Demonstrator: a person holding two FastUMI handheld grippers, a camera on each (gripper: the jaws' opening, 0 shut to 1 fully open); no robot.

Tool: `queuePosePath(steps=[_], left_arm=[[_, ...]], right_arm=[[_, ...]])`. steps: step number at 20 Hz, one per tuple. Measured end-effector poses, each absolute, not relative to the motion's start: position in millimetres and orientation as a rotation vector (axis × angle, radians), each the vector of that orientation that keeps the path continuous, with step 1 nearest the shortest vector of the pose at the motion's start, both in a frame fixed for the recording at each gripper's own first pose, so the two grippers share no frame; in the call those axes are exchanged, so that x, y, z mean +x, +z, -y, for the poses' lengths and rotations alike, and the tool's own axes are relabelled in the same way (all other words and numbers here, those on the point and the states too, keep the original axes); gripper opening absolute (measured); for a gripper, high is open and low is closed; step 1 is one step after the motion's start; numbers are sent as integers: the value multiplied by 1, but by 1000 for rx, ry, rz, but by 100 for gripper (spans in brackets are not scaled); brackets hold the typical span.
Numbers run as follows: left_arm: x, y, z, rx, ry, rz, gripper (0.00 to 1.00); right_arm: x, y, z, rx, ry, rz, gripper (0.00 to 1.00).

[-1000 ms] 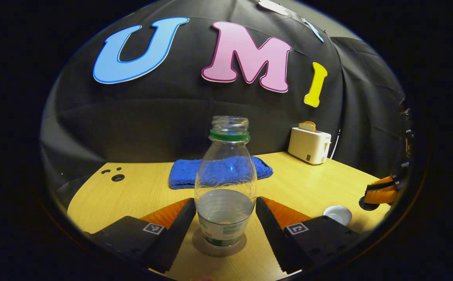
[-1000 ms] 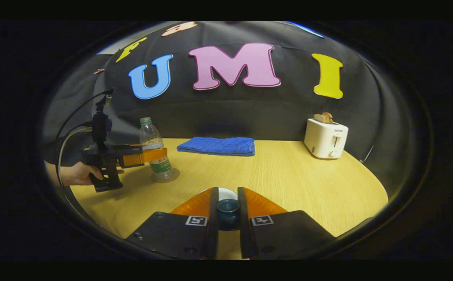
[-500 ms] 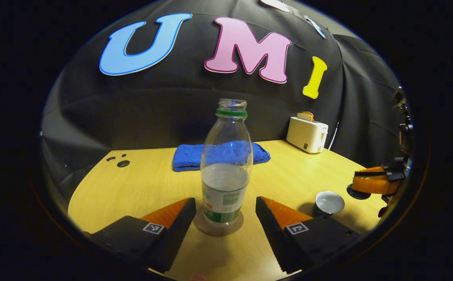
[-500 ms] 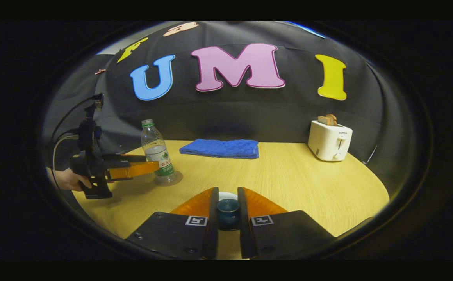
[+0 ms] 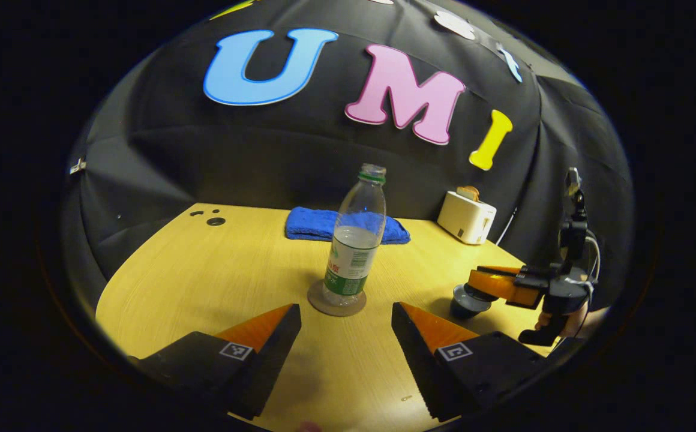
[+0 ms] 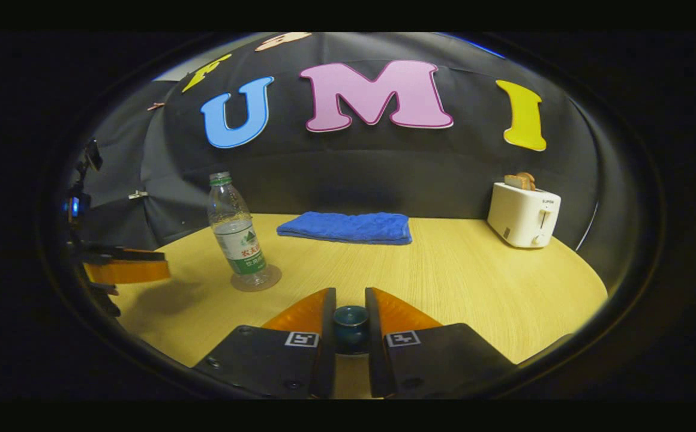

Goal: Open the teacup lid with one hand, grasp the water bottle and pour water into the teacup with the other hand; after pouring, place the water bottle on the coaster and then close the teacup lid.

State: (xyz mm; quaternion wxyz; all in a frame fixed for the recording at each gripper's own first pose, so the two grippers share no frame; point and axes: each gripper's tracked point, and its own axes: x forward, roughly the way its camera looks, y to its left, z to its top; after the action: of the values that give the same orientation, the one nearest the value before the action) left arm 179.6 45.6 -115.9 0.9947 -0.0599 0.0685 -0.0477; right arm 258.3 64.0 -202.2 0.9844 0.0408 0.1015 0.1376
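While the water bottle (image 5: 353, 249) stands upright on the round coaster (image 5: 336, 303) near the middle of the desk (image 5: 204, 276), the left hand-held gripper (image 5: 345, 321) hangs just short of it with its 2 fingers spread wide and nothing between them. From that gripper's view the bottle sits at 12 o'clock, capless, about half full of water, and apart from both fingertips. A folded blue towel (image 5: 345, 225) lies behind the bottle at the far edge of the desk, and a white toaster (image 5: 465, 217) with bread in its slots stands at 2 o'clock.

At 3 o'clock in the left gripper view, the right hand-held gripper (image 5: 474, 287) reaches over the dark teacup (image 5: 467, 302), and a hand (image 5: 564, 321) holds its grip. In the right gripper view the 2 fingers are drawn close together on the round knob of the teacup lid (image 6: 350, 321), 1 finger pressing on each side. Whether the lid sits fully on the cup I cannot tell from either view.

From the right gripper's view the bottle on its coaster stands at 10 o'clock, the towel at 12 o'clock, the toaster at 2 o'clock, and the left gripper's fingers (image 6: 126, 270) show at 9 o'clock, well apart from the bottle.
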Motion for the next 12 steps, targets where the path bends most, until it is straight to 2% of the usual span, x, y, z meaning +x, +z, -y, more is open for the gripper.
queuePosePath(steps=[1,2,3,6,7,8,12], left_arm=[[172,-118,-48,-137,-82,-144,96],[168,-118,-51,-154,-71,-146,92],[163,-118,-53,-170,-59,-147,96],[152,-121,-59,-197,-28,-148,96],[148,-128,-58,-205,-25,-161,96],[145,-132,-56,-214,-27,-172,96],[140,-132,-47,-236,-32,-174,96]], right_arm=[[260,-203,-65,80,281,-202,23],[261,-207,-68,80,287,-208,26],[261,-211,-69,78,289,-217,26],[261,-217,-69,62,285,-217,26],[261,-219,-69,53,282,-216,21],[260,-222,-69,44,285,-219,26],[260,-227,-67,29,276,-219,29]])
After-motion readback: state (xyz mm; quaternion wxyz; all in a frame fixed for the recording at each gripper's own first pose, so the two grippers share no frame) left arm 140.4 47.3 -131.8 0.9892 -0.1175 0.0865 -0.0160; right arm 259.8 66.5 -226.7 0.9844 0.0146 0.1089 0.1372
